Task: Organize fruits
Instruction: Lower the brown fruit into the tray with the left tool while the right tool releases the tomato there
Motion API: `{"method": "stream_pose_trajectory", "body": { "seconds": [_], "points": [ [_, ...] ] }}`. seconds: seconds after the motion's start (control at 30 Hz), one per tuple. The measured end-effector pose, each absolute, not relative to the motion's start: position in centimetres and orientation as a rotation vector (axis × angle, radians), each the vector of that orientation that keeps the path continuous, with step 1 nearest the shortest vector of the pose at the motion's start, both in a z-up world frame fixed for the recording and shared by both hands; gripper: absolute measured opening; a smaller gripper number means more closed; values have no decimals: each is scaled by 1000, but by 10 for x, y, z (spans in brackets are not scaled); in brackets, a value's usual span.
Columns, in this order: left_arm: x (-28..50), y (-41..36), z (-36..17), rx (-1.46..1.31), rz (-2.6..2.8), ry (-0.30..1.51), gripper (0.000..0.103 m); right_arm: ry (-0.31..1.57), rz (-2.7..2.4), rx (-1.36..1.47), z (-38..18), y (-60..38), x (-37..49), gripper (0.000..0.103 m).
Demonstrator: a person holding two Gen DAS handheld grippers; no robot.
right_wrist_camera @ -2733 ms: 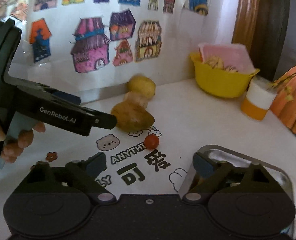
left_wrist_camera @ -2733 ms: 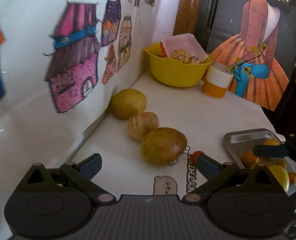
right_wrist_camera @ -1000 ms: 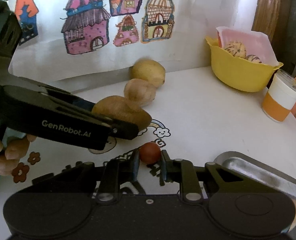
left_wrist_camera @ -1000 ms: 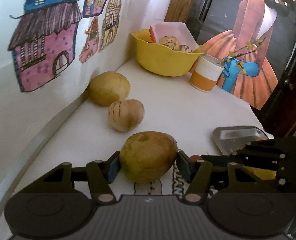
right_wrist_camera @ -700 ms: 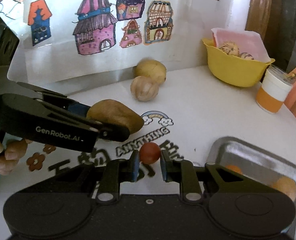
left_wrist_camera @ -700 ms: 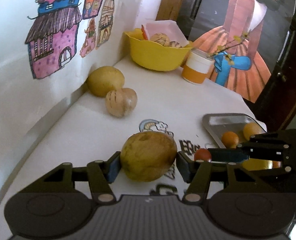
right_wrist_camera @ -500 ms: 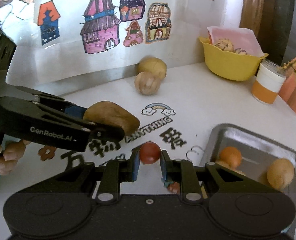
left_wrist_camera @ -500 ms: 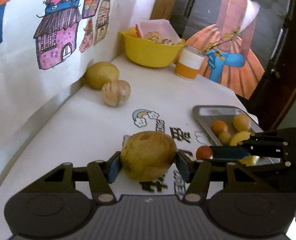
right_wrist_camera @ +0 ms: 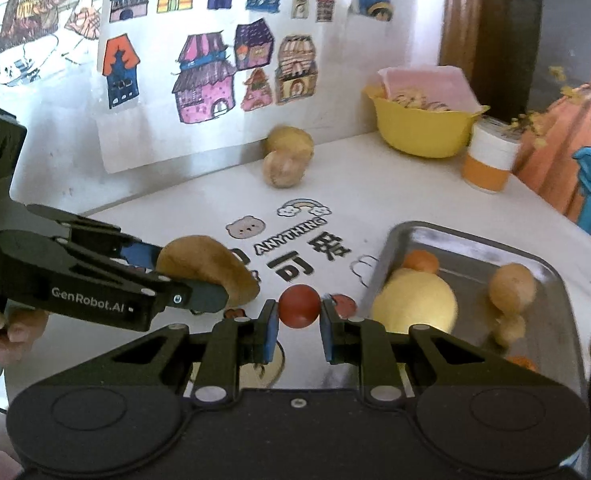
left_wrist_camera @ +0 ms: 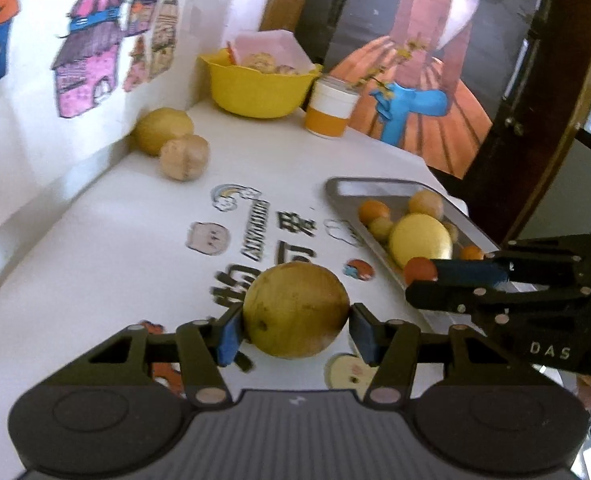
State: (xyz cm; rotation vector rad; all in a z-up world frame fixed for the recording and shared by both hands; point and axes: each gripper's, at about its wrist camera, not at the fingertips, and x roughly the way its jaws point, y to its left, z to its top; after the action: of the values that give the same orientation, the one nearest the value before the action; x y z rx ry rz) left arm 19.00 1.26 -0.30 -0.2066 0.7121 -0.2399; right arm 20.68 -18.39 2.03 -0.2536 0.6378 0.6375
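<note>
White worktop (left_wrist_camera: 95,248) with printed cartoons. Steel tray (right_wrist_camera: 543,276) at right, holding several fruits. Left hand-held gripper (left_wrist_camera: 295,326) clamped on brownish-yellow fruit (left_wrist_camera: 295,310), raised above worktop. Right hand-held gripper (right_wrist_camera: 298,322) pinching small red fruit (right_wrist_camera: 299,306), just beside tray's edge.

A yellow-brown fruit (left_wrist_camera: 295,310) and a red tomato (right_wrist_camera: 298,306) are seen; the bowl (left_wrist_camera: 257,90) is yellow, the tray (right_wrist_camera: 475,246) silver, the tabletop (left_wrist_camera: 107,240) white with cartoon prints.
</note>
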Motion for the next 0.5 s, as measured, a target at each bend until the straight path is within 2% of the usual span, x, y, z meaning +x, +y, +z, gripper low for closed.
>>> {"method": "stream_pose_trajectory", "body": {
  "seconds": [0.5],
  "points": [
    [178,-30,8,-201,-316,698,59,645,504,-168,16,-254,190,23]
  ]
}}
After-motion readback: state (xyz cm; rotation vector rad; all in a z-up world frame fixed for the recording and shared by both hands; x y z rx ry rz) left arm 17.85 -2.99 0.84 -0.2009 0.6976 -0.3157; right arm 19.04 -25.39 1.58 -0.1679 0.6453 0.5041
